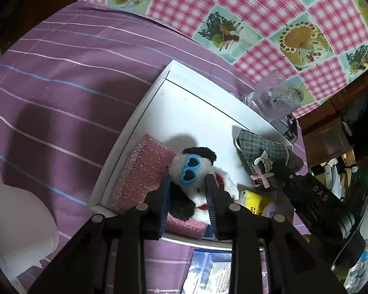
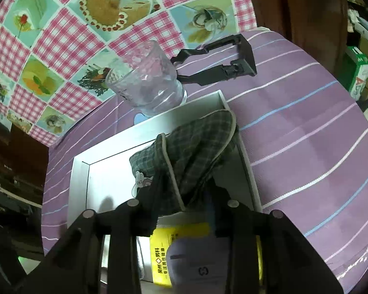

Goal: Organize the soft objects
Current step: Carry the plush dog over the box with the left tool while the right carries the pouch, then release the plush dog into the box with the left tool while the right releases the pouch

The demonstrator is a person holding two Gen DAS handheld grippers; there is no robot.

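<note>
Both soft things are sitting inside the shallow white tray point(image 1: 144, 112), which is lying on the purple striped cloth of the table point(image 1: 61, 78); the tray is serving as the collecting place.

The left hand-held gripper point(image 1: 189, 191) is pointing down over the panda plush point(image 1: 196, 171), the one wearing blue heart glasses. The plush is resting against the glittery pink sponge point(image 1: 144, 169) at the tray's near corner. The jaws are standing either side of its head, and the pads seem to be touching the fur rather than squeezing it, though the view is too tight to be sure. This looks like a hold being let go, since the plush is already lying where it belongs.

The right hand-held gripper point(image 2: 184, 191) is straddling the grey plaid pouch point(image 2: 196, 142), which is slumping against the tray's far wall with one edge draping toward the rim. Its fingers are flanking the cloth; whether they are pinching it I cannot tell, as the folds are hiding the pads.

A clear glass cup point(image 2: 147, 80) is standing just outside the tray, and a yellow packet point(image 2: 181, 245) is lying at its near end.
</note>
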